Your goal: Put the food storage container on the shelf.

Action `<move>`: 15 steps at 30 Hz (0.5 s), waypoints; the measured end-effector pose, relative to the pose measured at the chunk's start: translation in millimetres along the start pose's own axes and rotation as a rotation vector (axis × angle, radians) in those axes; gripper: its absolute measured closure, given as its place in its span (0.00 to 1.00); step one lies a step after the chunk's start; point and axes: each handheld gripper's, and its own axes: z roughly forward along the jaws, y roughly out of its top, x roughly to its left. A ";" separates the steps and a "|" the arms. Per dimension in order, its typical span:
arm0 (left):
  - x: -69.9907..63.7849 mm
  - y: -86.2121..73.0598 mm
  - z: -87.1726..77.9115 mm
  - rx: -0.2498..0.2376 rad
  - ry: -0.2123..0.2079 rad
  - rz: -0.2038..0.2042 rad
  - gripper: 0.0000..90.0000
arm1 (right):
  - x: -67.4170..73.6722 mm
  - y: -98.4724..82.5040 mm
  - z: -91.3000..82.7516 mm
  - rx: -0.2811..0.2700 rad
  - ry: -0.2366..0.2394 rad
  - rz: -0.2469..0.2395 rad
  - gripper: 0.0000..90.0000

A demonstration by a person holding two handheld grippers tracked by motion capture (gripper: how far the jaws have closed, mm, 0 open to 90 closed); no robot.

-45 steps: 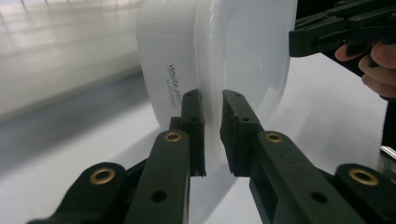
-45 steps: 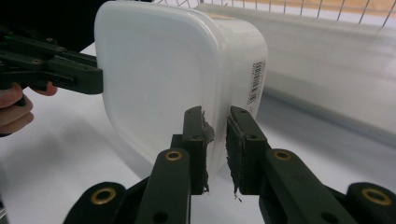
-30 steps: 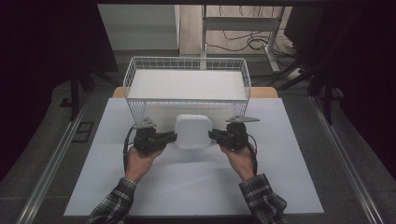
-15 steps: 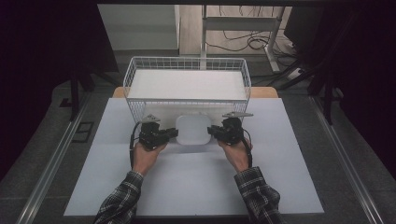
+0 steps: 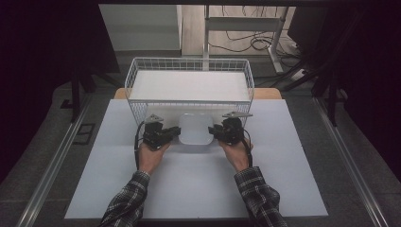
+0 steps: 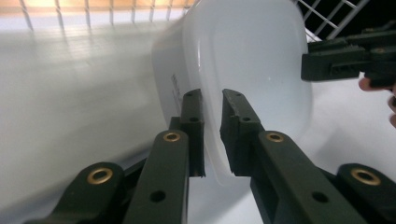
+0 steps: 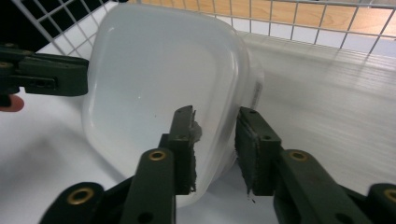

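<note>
A white plastic tub with rounded corners is seen from above on a white table mat, just in front of a white wire basket that stands at the far edge of the mat. The tub is flanked by two hand-held grippers. The left gripper is placed against the tub's left wall, and the right gripper against its right wall, so that the tub lies between them. Each gripper is held by a hand in a checked sleeve, reaching in from the near side of the mat. In the left gripper view, the tub's rim is clamped between the two black jaws of the left gripper, which are drawn in narrow, with only the thin wall between the pads. In the right gripper view, the tub's opposite wall is straddled by the jaws of the right gripper; these jaws have just been opening, and a gap is visible between the outer pad and the wall, so the wall is no longer pressed. The basket's wire side is seen directly behind the tub in both gripper views, and the tub appears tilted toward each camera, its open side shown.
</note>
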 end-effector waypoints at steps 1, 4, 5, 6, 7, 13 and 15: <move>-2.7 3.0 0.9 0.000 0.023 0.020 0.89 | -2.0 -0.2 0.8 -0.010 0.008 0.017 0.75; -4.6 6.5 2.0 0.005 0.054 0.063 0.88 | -6.4 0.3 2.3 -0.020 0.028 0.040 0.73; -5.0 7.9 4.4 0.002 0.059 0.056 0.87 | -7.2 1.1 1.9 -0.032 0.021 0.043 0.77; -4.6 9.6 5.7 -0.007 0.072 0.053 0.86 | -4.4 5.3 3.4 -0.044 -0.025 -0.005 0.76; -4.6 9.6 5.7 -0.007 0.072 0.053 0.86 | -4.4 5.3 3.4 -0.044 -0.025 -0.005 0.76; -3.9 19.3 12.0 -0.013 0.138 0.075 0.79 | -2.6 13.7 10.5 -0.051 -0.078 -0.026 0.77; -5.4 20.7 13.0 -0.022 0.154 0.080 0.74 | -2.9 15.7 9.9 -0.059 -0.085 -0.004 0.85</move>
